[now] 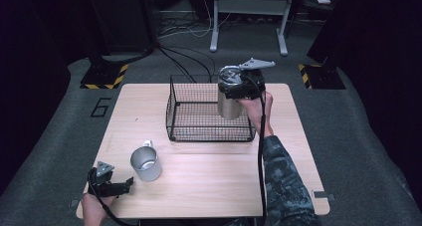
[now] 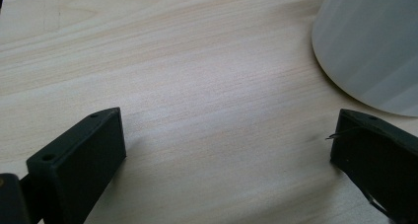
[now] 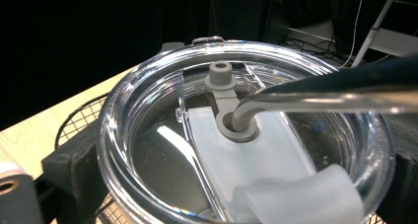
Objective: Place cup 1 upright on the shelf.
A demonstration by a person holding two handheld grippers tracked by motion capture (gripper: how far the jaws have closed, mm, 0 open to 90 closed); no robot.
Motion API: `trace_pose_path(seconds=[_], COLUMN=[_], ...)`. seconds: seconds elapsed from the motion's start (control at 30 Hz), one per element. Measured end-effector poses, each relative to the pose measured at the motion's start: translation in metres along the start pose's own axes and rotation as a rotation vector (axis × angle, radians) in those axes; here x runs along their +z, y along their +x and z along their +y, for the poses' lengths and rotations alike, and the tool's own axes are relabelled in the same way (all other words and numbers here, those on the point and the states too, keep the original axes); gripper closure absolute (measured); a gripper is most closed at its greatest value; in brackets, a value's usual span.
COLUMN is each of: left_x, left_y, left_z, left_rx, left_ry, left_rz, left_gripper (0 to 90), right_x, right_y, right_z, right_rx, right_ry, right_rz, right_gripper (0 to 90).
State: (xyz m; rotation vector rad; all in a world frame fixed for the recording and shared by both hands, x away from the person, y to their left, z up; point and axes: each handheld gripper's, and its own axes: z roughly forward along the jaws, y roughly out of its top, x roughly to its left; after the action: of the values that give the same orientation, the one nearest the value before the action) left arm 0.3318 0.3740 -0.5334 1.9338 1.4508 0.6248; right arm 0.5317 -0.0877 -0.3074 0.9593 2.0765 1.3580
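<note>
A steel tumbler (image 1: 228, 105) with a clear lid (image 3: 162, 150) and a bent metal straw (image 3: 315, 98) hangs over the right side of a black wire basket (image 1: 171, 111). My right gripper (image 1: 240, 86) is shut on the tumbler just below its lid, and its black jaws press the rim from both sides in the right gripper view. A metal mug (image 1: 146, 164) with a handle stands on the wooden table (image 1: 214, 181) at front left. My left gripper (image 1: 127, 183) lies low on the table just left of the mug (image 2: 369, 41), open, with bare wood between its jaws.
The basket stands at the back middle of the table, and nothing shows on its mesh floor. Beyond the table lie cables, hazard-striped stand bases and a metal frame on the grey floor.
</note>
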Motion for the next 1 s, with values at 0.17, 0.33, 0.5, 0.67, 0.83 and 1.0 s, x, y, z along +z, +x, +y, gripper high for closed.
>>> trace_pose_path(seconds=[0.17,0.33,0.5,0.67,0.83,1.0], left_x=[0.0,0.0,0.0,-0.001,-0.001,-0.001], left_y=[0.0,0.0,0.0,0.001,0.001,0.001], left_z=[0.0,0.0,0.0,0.0,0.0,0.0], left_rx=[0.001,0.0,0.005,0.007,0.007,0.006], left_ry=[-0.001,-0.001,0.002,0.011,0.013,0.012], left_rz=[0.0,0.001,0.0,-0.007,-0.008,-0.008], left_gripper=[0.2,0.2,0.2,0.2,0.2,0.2], right_x=[0.011,0.018,0.024,0.031,0.037,0.042], right_y=[0.0,-0.002,-0.005,-0.008,-0.009,-0.009], right_z=[0.0,-0.002,-0.006,-0.011,-0.018,-0.024], right_rx=[0.01,0.011,0.029,0.043,0.055,0.056], right_ry=[0.018,0.026,0.037,0.049,0.07,0.083], right_rz=[-0.007,-0.013,-0.02,-0.022,-0.026,-0.025], right_gripper=[3.6,3.6,3.6,3.6,3.6,3.6])
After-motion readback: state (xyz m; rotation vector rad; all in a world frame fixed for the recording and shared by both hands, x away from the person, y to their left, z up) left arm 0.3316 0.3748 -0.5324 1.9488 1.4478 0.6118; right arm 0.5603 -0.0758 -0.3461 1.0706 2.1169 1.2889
